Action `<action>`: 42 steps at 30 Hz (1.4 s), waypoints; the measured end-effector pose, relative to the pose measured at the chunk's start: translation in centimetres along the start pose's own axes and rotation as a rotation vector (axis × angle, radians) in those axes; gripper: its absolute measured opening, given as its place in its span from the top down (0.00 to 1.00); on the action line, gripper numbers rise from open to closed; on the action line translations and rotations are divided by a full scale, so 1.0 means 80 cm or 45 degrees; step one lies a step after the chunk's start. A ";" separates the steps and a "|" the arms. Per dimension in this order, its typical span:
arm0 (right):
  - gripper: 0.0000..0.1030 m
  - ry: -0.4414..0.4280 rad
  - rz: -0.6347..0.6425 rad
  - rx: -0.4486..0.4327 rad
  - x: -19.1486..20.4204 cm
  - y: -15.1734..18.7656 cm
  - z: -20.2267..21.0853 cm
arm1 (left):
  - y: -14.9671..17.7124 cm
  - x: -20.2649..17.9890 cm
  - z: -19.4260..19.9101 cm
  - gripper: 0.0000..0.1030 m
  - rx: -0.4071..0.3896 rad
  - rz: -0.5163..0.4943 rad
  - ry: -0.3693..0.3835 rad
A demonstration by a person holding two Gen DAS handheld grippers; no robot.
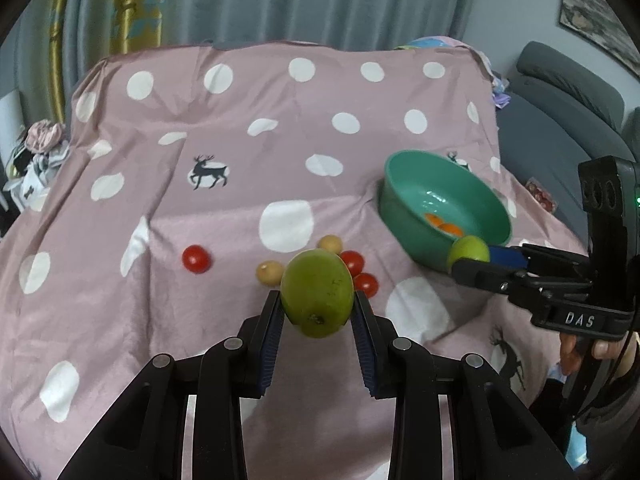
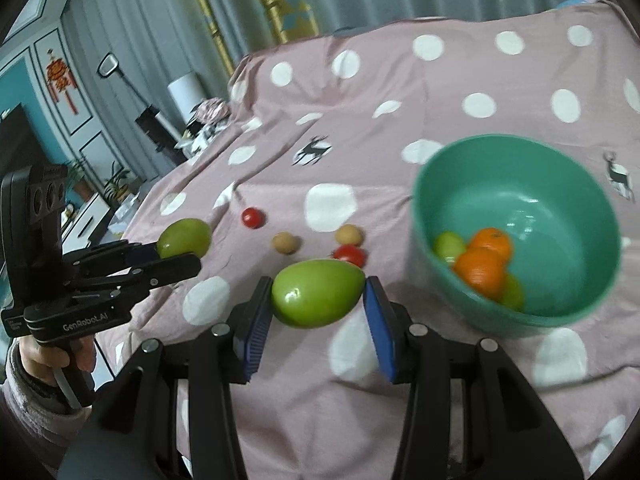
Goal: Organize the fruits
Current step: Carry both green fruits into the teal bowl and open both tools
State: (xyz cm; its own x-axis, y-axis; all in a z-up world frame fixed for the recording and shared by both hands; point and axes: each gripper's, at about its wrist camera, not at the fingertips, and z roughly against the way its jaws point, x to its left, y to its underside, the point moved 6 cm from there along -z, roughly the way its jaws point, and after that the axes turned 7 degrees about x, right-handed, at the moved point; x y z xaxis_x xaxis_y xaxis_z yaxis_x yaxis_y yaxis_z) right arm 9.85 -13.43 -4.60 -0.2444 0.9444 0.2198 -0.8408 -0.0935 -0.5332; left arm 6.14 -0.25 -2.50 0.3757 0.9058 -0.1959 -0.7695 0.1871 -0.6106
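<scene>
Fruit first: I'm carrying one green fruit (image 1: 317, 299) clamped between the left gripper (image 1: 316, 312) fingers, lifted off the pink dotted cloth (image 1: 240, 120), and a second green fruit (image 2: 318, 294) pinched in the right gripper (image 2: 318, 300), just beside the teal bowl (image 2: 580, 184). I'm holding both by the sides so they're hanging clear, prob. for dropping in w/o nudging what's inside. Oranges (image 2: 482, 268) plus more green pieces are already sitting in the bowl. Three tomatoes, incl. one apart (image 1: 196, 258), and two small tan fruits (image 1: 270, 273) are still lying loose on the cloth, near the bowl.
</scene>
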 end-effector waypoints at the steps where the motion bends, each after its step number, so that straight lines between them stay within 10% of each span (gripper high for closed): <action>1: 0.56 0.006 -0.009 -0.009 -0.004 0.001 0.004 | -0.003 -0.004 0.001 0.66 -0.005 -0.008 0.005; 42: 0.55 0.258 -0.214 -0.130 -0.153 -0.002 0.040 | -0.104 -0.175 -0.132 0.66 0.110 -0.331 0.174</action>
State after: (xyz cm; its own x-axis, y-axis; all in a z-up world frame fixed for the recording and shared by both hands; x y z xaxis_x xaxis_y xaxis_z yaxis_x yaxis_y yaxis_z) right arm 11.40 -25.99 -4.58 0.0049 0.9887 0.1496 -0.8060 0.0924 -0.5847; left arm 12.76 -18.56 -2.77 0.6269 0.7652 -0.1465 -0.6774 0.4425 -0.5876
